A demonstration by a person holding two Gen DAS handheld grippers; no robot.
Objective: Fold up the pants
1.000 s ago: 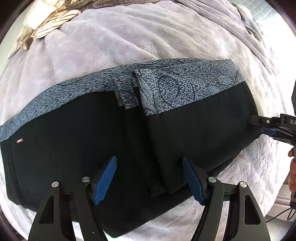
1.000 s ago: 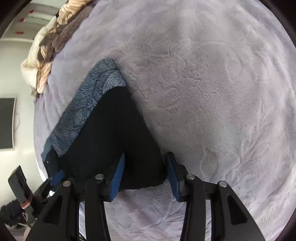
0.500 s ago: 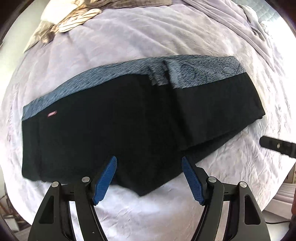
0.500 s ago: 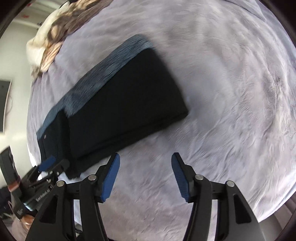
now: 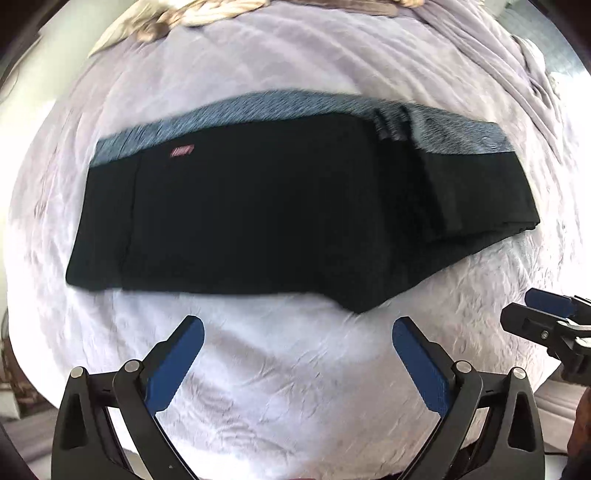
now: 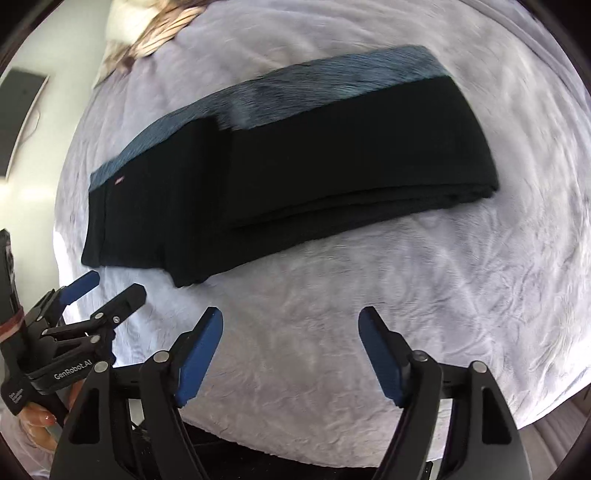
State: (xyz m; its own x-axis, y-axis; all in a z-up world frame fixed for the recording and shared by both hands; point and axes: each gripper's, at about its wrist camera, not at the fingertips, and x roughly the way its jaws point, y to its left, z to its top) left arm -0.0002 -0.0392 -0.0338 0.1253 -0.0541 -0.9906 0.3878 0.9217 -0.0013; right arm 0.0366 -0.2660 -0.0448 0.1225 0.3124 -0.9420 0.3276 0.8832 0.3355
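Note:
The black pants (image 5: 266,210) with a blue-grey patterned band lie folded in a long strip on the lavender blanket (image 5: 295,369); the right wrist view shows the same pants (image 6: 314,162), doubled over at their right end. My left gripper (image 5: 297,332) hovers over bare blanket just in front of them, its jaws still opening, nothing between them. My right gripper (image 6: 291,321) is likewise above bare blanket, jaws opening and empty. Each gripper appears in the other's view: the right gripper (image 5: 543,317) at the right edge, the left gripper (image 6: 99,291) at the lower left.
Beige and brown knitted bedding (image 5: 207,14) is heaped at the far edge of the bed. A loose lavender sheet (image 5: 509,66) bunches at the far right. A dark screen (image 6: 18,114) hangs on the wall at left. The bed's near edge (image 6: 295,446) runs below my right gripper.
Both grippers have let go of the pants, opened wider and pulled up and back toward the bed's near edge. The pants now lie flat and whole in both views.

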